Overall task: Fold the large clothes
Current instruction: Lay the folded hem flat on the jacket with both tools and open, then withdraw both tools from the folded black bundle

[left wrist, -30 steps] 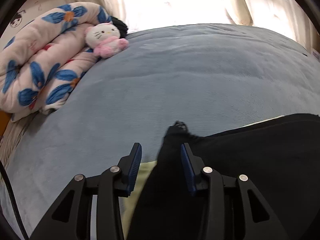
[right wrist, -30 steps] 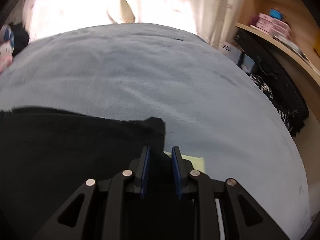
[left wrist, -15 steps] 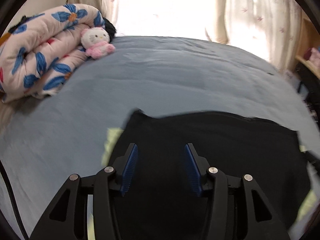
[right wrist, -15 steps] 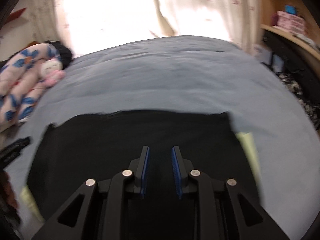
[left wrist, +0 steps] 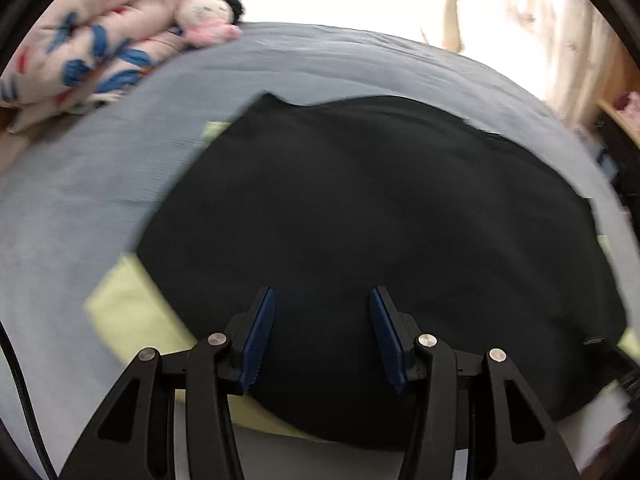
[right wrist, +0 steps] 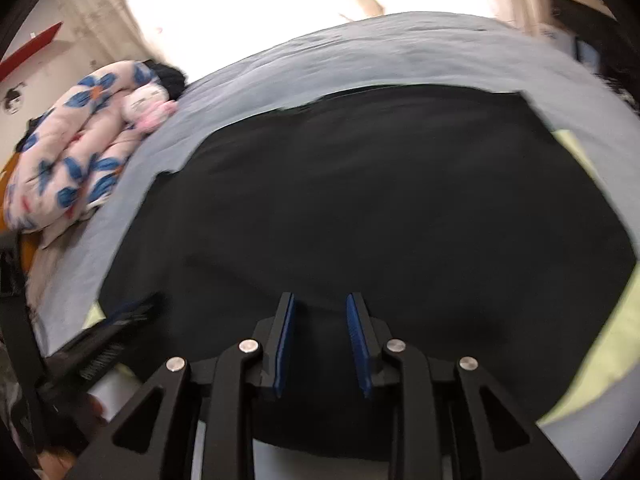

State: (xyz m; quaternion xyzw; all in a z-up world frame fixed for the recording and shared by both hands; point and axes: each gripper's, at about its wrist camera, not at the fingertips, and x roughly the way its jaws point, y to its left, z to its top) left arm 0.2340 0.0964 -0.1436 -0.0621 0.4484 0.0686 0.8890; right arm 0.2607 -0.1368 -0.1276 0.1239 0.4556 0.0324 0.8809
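At the far left a rolled floral quilt (left wrist: 100, 46) lies on the blue-grey bedspread (left wrist: 80, 184) with a pink-and-white plush toy (left wrist: 206, 18) against it. Beside these the left gripper (left wrist: 322, 322) tilts steeply down over the near edge of the black garment (left wrist: 380, 208), its blue pads standing well apart with nothing between them. The garment lies spread flat mid-bed, pale yellow-green cloth (left wrist: 132, 304) showing from under its edges. Further right the right gripper (right wrist: 320, 330) also angles down above the garment (right wrist: 372, 200); its jaws are narrow and opening, gripping nothing.
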